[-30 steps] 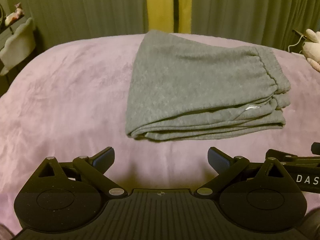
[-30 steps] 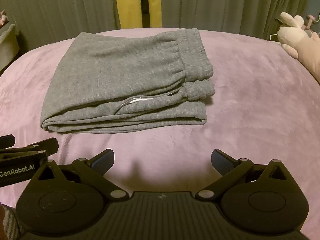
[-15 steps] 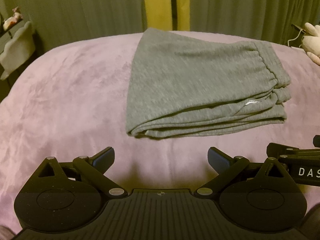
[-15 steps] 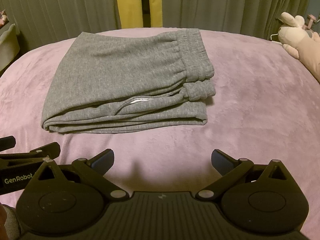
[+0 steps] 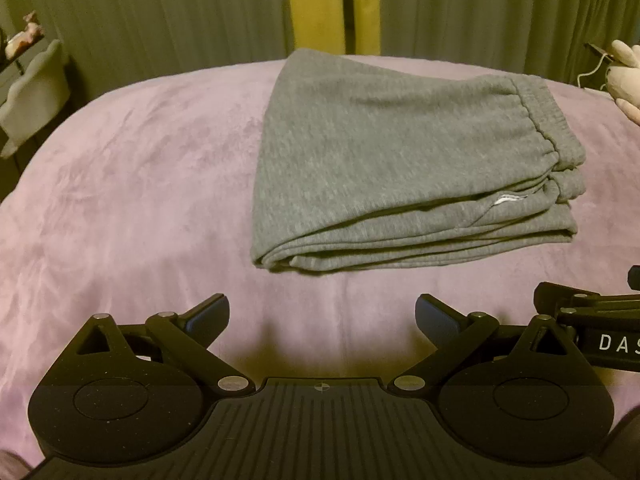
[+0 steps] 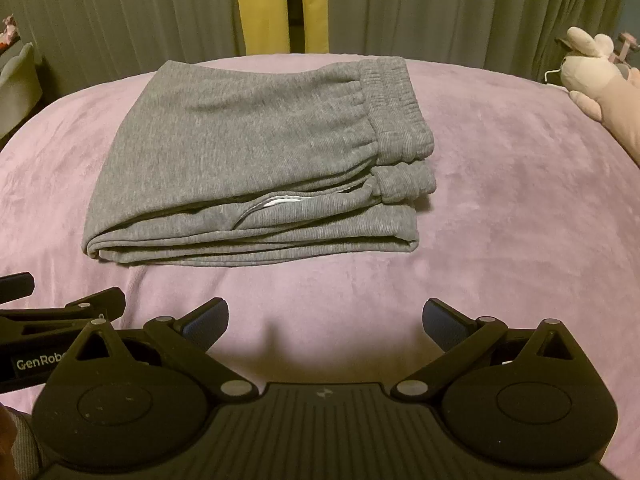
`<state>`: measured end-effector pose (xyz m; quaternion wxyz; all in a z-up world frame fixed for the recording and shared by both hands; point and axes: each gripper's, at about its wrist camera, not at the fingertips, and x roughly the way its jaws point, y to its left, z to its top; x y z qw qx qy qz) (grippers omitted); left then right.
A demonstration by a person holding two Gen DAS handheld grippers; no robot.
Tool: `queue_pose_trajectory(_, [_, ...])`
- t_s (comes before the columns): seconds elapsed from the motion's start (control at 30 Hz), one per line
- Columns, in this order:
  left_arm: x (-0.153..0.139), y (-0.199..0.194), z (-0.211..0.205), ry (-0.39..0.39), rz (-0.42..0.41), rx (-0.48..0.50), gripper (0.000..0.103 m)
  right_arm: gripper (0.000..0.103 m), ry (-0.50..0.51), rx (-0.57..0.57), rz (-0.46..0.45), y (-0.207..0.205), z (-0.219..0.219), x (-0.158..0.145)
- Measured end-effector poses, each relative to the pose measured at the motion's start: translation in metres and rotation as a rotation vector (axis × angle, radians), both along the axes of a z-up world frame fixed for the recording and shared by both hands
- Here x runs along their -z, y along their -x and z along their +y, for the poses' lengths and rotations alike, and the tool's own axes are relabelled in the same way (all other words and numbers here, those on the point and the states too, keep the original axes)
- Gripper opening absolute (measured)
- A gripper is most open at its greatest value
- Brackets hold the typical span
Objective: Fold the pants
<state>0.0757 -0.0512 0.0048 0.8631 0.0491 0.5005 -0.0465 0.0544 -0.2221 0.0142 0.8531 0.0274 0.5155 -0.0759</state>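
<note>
The grey pants (image 5: 400, 160) lie folded in a flat stack on the purple blanket (image 5: 120, 200), waistband at the right, folded edges toward me. They also show in the right wrist view (image 6: 248, 152). My left gripper (image 5: 322, 318) is open and empty, held back from the stack's near edge. My right gripper (image 6: 324, 320) is open and empty, also short of the near edge. Each gripper shows at the side of the other's view.
A pink plush toy (image 6: 600, 76) lies at the blanket's far right. A pale object (image 5: 32, 92) stands off the left side. Green curtains (image 6: 440, 8) hang behind the blanket.
Both grippers have drawn back slightly from the folded pants. The pants have not moved.
</note>
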Motion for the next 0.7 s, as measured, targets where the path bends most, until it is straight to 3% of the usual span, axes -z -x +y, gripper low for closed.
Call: queue_pose_trajectory(0.7, [0.0034,-0.0022,-0.0034,0.004,0.021,-0.009,0.102,0.103,-0.007,-0.001,0.004,-0.0016,-0.0024,0.0024])
